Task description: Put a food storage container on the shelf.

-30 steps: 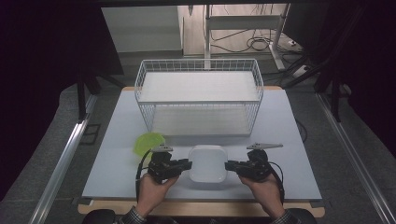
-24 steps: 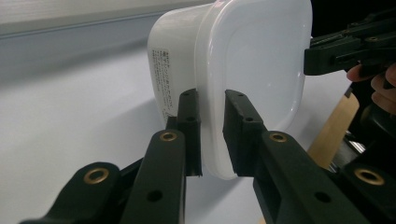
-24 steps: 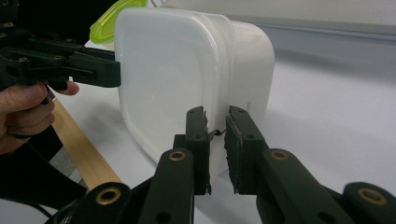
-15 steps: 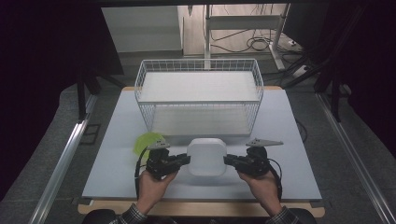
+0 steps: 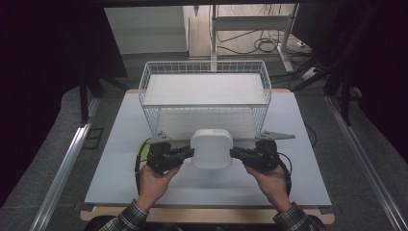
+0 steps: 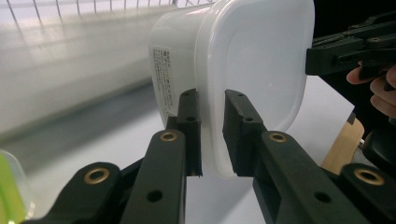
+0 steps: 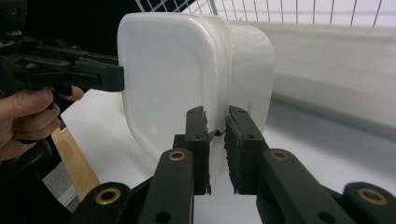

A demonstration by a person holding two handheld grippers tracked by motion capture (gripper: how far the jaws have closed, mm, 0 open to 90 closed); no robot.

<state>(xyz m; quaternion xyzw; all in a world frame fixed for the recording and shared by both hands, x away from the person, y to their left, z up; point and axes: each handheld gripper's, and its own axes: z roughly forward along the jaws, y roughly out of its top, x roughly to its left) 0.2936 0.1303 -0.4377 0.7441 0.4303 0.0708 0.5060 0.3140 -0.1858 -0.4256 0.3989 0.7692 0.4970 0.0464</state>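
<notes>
White container (image 5: 211,148) now higher, rim clamped by left gripper (image 5: 184,153) and right gripper (image 5: 239,154), underside hidden.

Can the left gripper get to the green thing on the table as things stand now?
Probably not. The left gripper is shut on the rim of the white container, which the right gripper holds too. The green thing lies beside it, but the jaws are occupied.

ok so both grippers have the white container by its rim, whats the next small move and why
Probably carry it forward and a bit higher, over the near wall of the wire basket. The left gripper and right gripper each pinch an opposite edge of the white container, it sits just in front of that wall, and the basket looks empty, so it seems the likely place to set it.
</notes>
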